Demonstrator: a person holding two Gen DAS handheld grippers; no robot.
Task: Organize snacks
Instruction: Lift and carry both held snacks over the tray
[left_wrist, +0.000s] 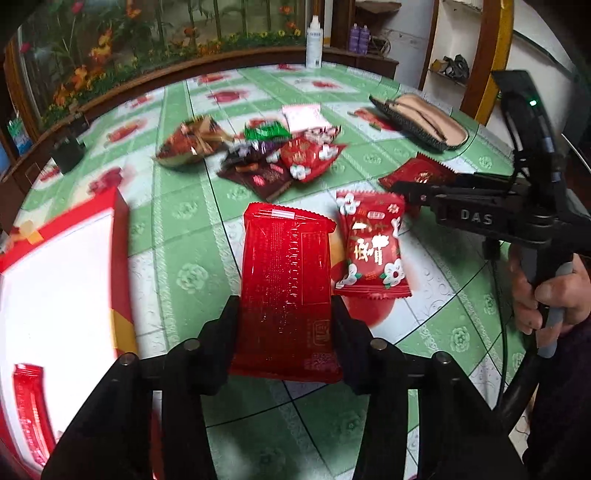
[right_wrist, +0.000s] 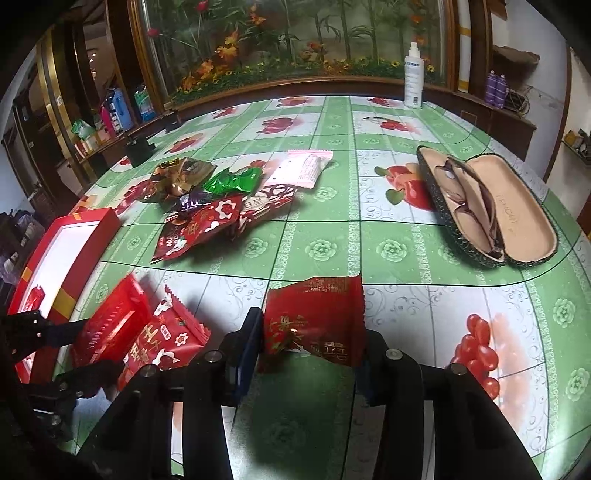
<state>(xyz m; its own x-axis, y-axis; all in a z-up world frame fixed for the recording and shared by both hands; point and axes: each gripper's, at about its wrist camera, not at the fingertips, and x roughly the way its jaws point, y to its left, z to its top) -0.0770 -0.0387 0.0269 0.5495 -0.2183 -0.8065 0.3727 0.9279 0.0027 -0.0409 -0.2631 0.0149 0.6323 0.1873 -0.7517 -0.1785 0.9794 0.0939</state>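
Observation:
My left gripper is shut on a long, glossy red snack packet, its pads pressing both long edges. Just right of it a red packet with white flowers lies on the table. My right gripper is shut on a squarish red packet with gold print, held a little above the cloth. In the left wrist view the right gripper comes in from the right, a hand on its handle. The red gift box with a white inside stands at the left, one red packet lying in it.
A pile of mixed snack packets sits mid-table, beyond both grippers. An open glasses case lies at the right and a white spray bottle at the far edge. A small black object stands far left on the green flowered tablecloth.

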